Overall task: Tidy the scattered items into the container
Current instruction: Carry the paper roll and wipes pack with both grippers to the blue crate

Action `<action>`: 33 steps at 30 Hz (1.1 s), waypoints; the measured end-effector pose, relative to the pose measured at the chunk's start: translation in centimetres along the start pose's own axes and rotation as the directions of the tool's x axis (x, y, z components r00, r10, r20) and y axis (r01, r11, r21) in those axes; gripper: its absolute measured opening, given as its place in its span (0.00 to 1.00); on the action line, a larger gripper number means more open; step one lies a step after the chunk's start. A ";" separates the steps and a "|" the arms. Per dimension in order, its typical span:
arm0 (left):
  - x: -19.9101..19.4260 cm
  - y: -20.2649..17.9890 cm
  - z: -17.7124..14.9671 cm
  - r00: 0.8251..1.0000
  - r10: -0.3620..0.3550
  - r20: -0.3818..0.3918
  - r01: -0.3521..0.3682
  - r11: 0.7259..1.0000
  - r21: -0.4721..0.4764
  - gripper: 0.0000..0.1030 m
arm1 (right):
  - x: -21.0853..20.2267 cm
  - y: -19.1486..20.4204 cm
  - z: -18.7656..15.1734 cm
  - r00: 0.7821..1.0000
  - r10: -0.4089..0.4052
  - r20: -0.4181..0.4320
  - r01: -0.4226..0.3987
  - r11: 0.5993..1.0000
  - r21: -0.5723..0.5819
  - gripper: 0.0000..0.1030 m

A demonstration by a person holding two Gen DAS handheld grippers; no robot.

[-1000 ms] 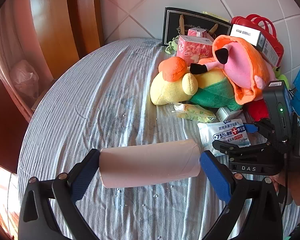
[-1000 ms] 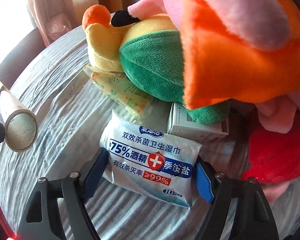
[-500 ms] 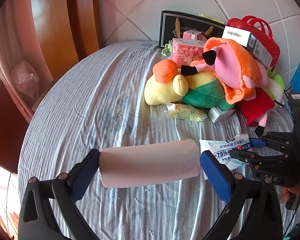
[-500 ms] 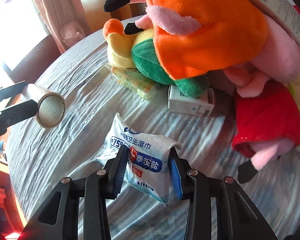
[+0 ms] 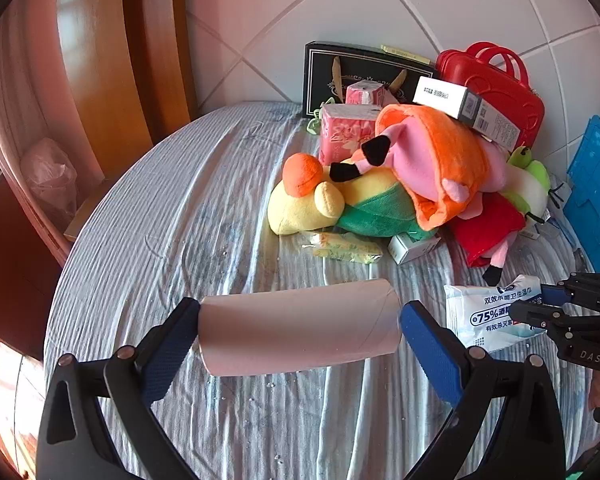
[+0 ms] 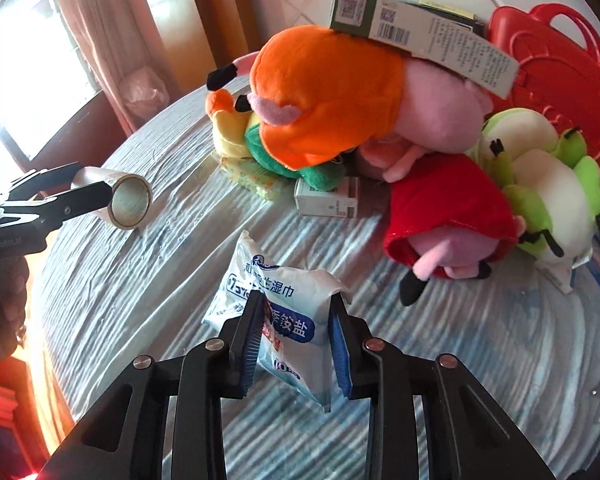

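A round table (image 5: 148,240) under striped cloth stands against a tiled wall. Left wrist view: the left gripper (image 5: 300,330) clamps a cardboard tube (image 5: 300,326) endwise; plush toys (image 5: 400,184), boxes and a red case (image 5: 500,88) lie heaped beyond. Right wrist view: the right gripper (image 6: 296,336), jaws just closed, pinches the wipes packet (image 6: 288,312) above the cloth.

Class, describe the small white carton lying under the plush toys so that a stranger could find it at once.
Start at the heap of plush toys on the striped table. At the near edge of the heap, the small carton lies flat, tucked under the green plush, beside a yellow-green packet. It alone is a small white box with a brown end.
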State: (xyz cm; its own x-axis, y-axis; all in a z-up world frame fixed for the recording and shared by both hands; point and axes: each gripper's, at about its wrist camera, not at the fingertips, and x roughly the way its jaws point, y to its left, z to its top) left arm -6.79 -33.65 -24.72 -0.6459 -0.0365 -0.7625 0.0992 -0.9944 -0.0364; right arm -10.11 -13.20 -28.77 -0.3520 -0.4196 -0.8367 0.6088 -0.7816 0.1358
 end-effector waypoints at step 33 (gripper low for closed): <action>-14.6 -14.2 6.4 0.993 -0.020 0.113 0.009 0.995 0.100 0.98 | -30.3 -8.1 -2.9 0.956 -0.081 0.281 0.055 0.994 0.098 0.27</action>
State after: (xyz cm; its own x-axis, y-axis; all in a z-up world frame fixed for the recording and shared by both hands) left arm -3.64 -19.61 -8.96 -0.7291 -0.0272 -0.6838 0.0170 -0.9996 0.0215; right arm -2.31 7.25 -6.04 -0.5858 -0.4680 -0.6617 0.5162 -0.8449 0.1405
